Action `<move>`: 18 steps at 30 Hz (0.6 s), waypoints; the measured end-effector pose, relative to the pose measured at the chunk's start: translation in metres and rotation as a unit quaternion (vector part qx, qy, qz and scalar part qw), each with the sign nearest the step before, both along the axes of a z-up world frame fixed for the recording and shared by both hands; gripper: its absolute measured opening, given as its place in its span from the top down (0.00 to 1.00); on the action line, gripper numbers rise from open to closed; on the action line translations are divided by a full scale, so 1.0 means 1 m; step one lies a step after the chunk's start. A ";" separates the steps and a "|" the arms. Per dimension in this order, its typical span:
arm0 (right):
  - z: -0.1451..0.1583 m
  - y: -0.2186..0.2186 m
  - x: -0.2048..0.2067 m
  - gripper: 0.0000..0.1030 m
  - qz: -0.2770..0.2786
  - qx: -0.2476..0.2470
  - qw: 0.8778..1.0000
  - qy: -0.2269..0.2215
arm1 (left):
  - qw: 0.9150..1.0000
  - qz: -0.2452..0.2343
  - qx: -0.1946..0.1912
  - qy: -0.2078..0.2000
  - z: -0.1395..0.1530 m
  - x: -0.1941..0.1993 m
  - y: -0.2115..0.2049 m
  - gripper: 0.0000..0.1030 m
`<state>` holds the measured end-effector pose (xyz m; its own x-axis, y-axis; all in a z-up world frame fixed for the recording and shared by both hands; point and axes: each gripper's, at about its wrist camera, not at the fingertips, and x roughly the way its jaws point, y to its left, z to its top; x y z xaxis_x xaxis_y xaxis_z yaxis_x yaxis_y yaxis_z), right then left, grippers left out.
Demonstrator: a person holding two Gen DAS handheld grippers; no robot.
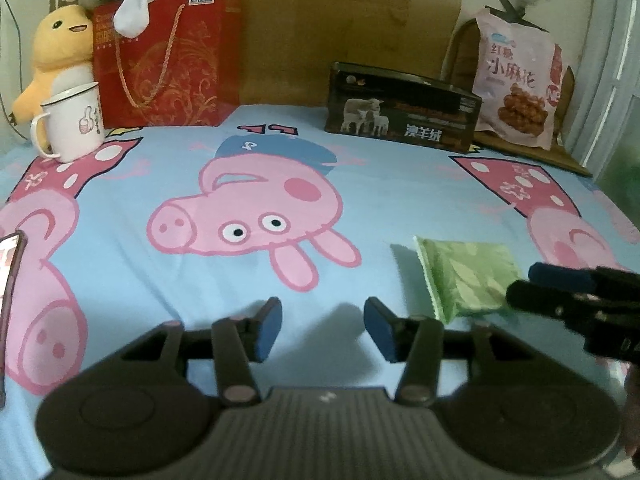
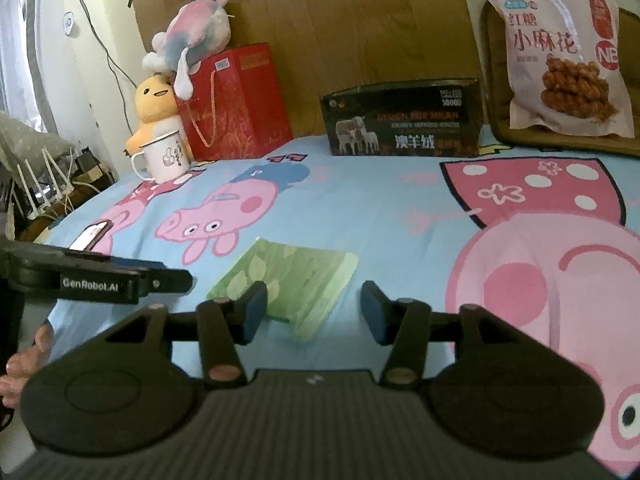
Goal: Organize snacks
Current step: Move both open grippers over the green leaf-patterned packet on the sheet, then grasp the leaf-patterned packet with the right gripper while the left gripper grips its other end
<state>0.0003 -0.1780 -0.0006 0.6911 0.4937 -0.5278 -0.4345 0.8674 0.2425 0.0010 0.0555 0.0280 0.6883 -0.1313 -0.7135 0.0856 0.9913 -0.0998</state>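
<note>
Hovering over a light-blue bedsheet printed with pink cartoon pigs (image 1: 120,264), the left gripper (image 1: 323,330) has its blue-padded jaws parted with nothing between them, only bare sheet showing in the gap. The right gripper (image 2: 313,314) likewise stands with its jaws apart and grips nothing; the near edge of a flat green snack packet with a leaf pattern (image 2: 296,280) lies on the sheet just ahead of its fingertips, with no pad pressing on it. From the left wrist view the same packet (image 1: 468,276) lies ahead and to the right of the left gripper, just beside the right gripper's dark fingers. A phone with a lit screen (image 2: 90,236) lies to the far left. Farther on, against a brown wooden headboard (image 2: 360,20), stand a white enamel mug (image 1: 72,120), a yellow plush duck (image 1: 60,48), a red gift bag with rope handles (image 1: 172,56), a dark rectangular box showing sheep (image 2: 404,124) and a large pale-pink bag of twisted dough snacks (image 2: 560,52).
</note>
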 end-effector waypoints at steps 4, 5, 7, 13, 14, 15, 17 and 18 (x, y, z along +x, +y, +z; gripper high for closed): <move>0.000 0.001 0.009 0.47 0.007 0.016 1.000 0.014 | 1.000 0.003 0.004 0.000 0.000 0.001 0.000 0.55; -0.001 0.002 0.011 0.48 0.009 0.016 1.000 0.018 | 1.000 0.004 0.005 0.000 0.000 0.001 0.000 0.55; -0.004 0.007 0.015 0.48 0.018 0.014 0.999 0.029 | 1.000 0.006 0.007 0.000 0.000 0.001 0.001 0.55; -0.003 0.023 0.015 0.52 0.052 0.005 0.998 0.027 | 1.000 0.016 0.006 0.000 0.000 -0.002 0.010 0.55; -0.003 0.026 0.013 0.52 0.060 0.006 0.998 0.029 | 1.000 0.018 0.003 0.000 0.000 -0.002 0.013 0.55; -0.003 0.029 0.012 0.52 0.069 0.006 0.997 0.030 | 1.000 0.020 -0.001 0.001 0.000 -0.003 0.015 0.55; -0.004 0.034 0.008 0.51 0.086 0.008 0.996 0.032 | 1.000 0.023 -0.012 0.001 0.001 -0.005 0.022 0.55; -0.004 0.037 0.006 0.50 0.092 0.009 0.995 0.031 | 1.000 0.025 -0.019 0.002 0.001 -0.006 0.025 0.55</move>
<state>0.0066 -0.1410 -0.0045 0.5550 0.6185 -0.5562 -0.5690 0.7700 0.2886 -0.0051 0.0810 0.0295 0.6917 -0.1239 -0.7114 0.0358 0.9899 -0.1375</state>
